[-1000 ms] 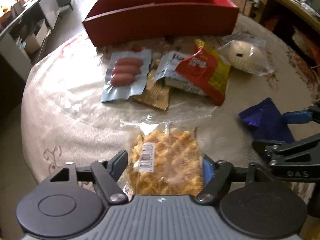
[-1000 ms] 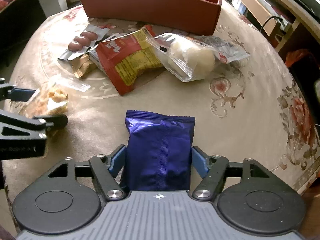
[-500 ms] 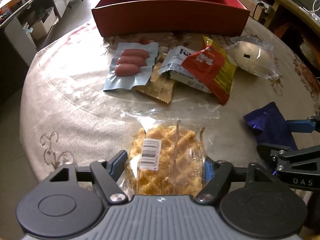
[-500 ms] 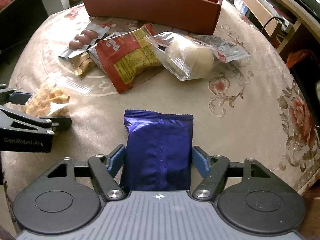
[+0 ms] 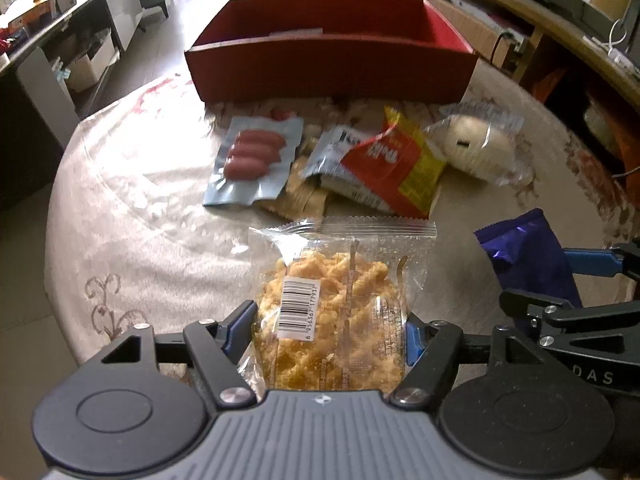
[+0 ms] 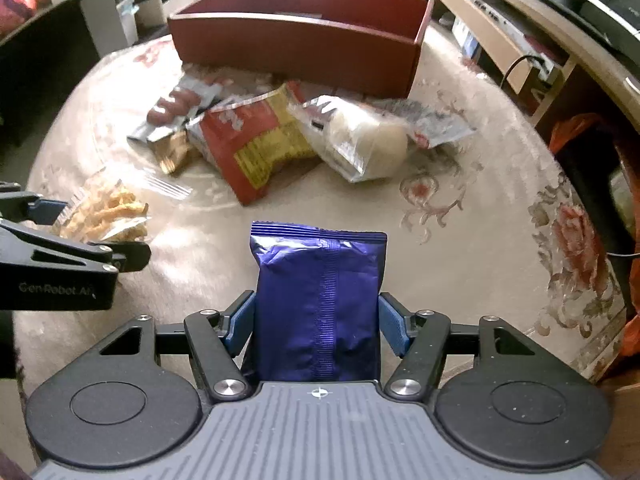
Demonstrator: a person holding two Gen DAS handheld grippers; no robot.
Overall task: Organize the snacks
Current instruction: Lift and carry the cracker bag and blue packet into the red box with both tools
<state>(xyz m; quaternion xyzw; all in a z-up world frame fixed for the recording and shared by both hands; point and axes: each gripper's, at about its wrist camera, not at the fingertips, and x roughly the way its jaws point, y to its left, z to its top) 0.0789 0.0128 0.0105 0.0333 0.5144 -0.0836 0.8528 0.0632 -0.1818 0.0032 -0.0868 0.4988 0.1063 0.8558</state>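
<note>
My left gripper [image 5: 328,332] is shut on a clear bag of yellow crispy snack [image 5: 336,300] and holds it above the table. My right gripper [image 6: 318,324] is shut on a blue foil packet [image 6: 320,292], also lifted. A red divided box [image 5: 332,60] stands at the far side of the table; it also shows in the right wrist view [image 6: 300,36]. Before it lie a sausage pack [image 5: 252,156], a red-and-yellow snack bag [image 5: 396,160], a grey-white packet [image 5: 332,152], a brown packet [image 5: 300,200] and a wrapped bun [image 5: 480,148].
The round table has a beige flowered cloth [image 6: 500,220]. A wooden shelf unit [image 6: 520,40] stands to the right, desks and drawers [image 5: 80,60] to the left. Each gripper shows at the edge of the other's view.
Both grippers have risen and moved toward the red box with their packets; the yellow snack bag now hangs clear of the table.
</note>
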